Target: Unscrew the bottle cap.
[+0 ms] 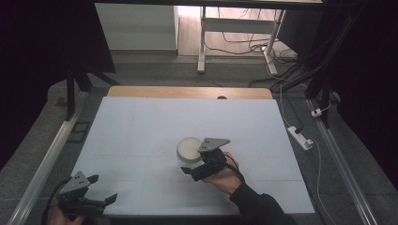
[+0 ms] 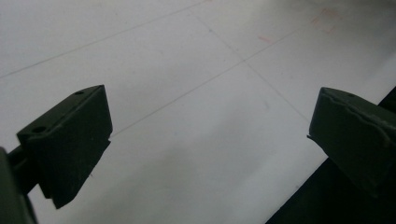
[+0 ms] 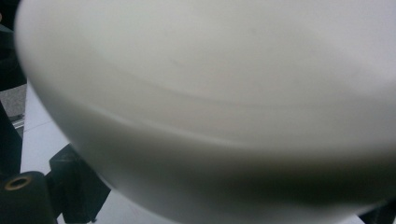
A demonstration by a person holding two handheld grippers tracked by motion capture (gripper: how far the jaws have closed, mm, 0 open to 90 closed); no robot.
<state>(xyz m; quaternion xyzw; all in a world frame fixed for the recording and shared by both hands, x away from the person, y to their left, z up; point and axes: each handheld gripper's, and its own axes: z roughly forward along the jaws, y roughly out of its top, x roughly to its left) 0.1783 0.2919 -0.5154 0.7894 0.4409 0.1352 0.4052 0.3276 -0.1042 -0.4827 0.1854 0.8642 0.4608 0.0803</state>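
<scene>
A small round white bowl (image 1: 188, 148) stands on the white table sheet (image 1: 141, 126), a little right of centre. My right gripper (image 1: 191, 171) sits right against its near right side, held by a hand in a dark sleeve. In the right gripper view the bowl (image 3: 210, 93) looms very close and blurred, and the black fingers (image 3: 74, 186) stand wide apart low beside it, so the gripper is open. My left gripper (image 1: 102, 188) rests open at the table's near left corner. Its jaws (image 2: 210, 140) are spread over bare sheet with nothing between them.
The sheet's near edge runs just below the left gripper. A wooden strip (image 1: 187, 92) shows along the table's far edge. Metal rails (image 1: 47, 159) flank both sides. A power strip (image 1: 300, 137) and cables lie on the floor at the right, and desk legs (image 1: 202, 47) stand behind.
</scene>
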